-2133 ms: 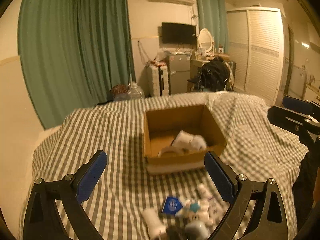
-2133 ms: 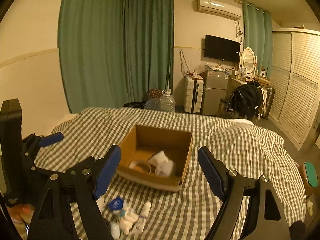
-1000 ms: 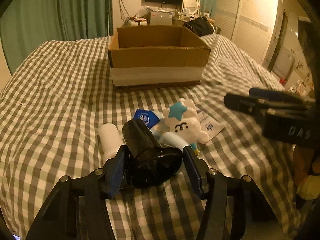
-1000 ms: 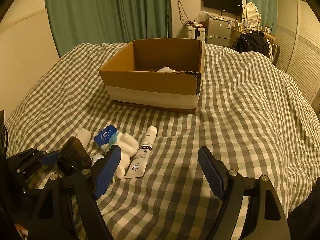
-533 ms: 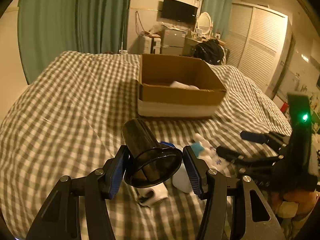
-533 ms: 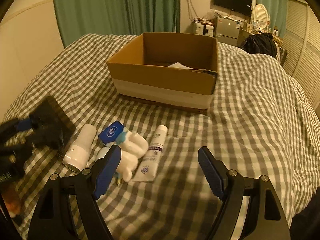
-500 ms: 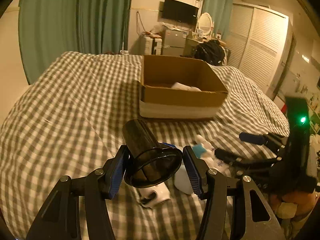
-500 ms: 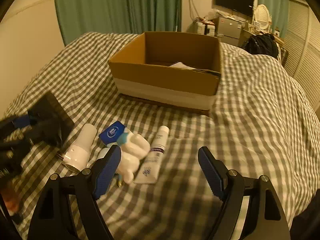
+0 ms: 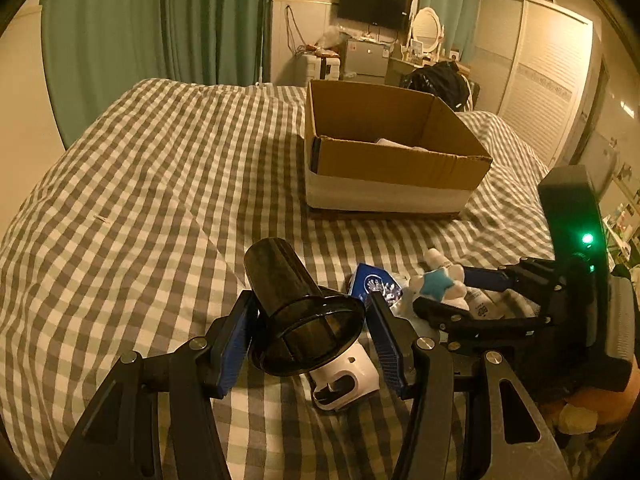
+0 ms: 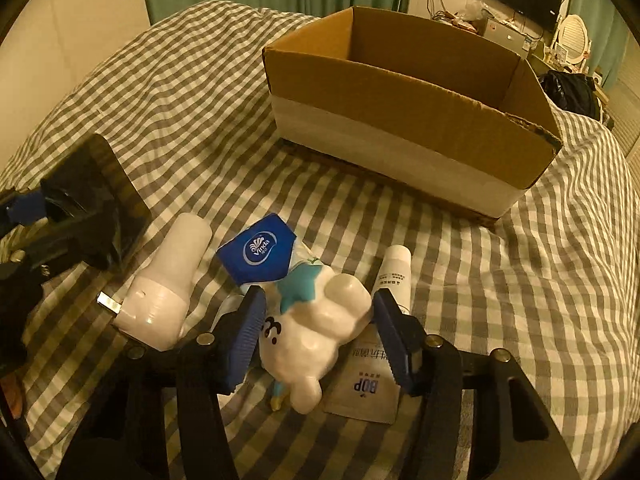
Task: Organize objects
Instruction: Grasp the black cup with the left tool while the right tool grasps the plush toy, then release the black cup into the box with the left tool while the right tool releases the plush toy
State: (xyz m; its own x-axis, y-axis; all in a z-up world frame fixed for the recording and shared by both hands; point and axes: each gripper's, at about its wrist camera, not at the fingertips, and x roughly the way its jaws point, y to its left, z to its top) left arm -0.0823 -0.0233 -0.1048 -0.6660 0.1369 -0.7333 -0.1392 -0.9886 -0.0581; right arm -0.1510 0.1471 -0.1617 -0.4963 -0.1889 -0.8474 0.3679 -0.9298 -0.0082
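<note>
Left gripper (image 9: 306,334): clamps a dark, glossy cup (image 9: 296,312), rim flared toward the camera.
Right gripper (image 10: 318,330): jaws just closing around white plush toy (image 10: 320,328), turquoise star on it; contact unclear.

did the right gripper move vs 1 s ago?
Yes. The right gripper dropped toward the bed, nearer the cardboard box, its jaws just closing around the white plush toy.

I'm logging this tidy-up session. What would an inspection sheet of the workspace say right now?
Surface: checked bedspread, rumpled.
Job's things: cardboard box open; white figurine, blue tissue pack, tube, white bottle loose beside it.
Clutter: nothing seen.
Grippers: left gripper shut on black cup; right gripper jaws just closing, pads flanking figurine, contact unclear.
Cables: wall leads near television.
Surroundings: green curtains, wardrobe.
</note>
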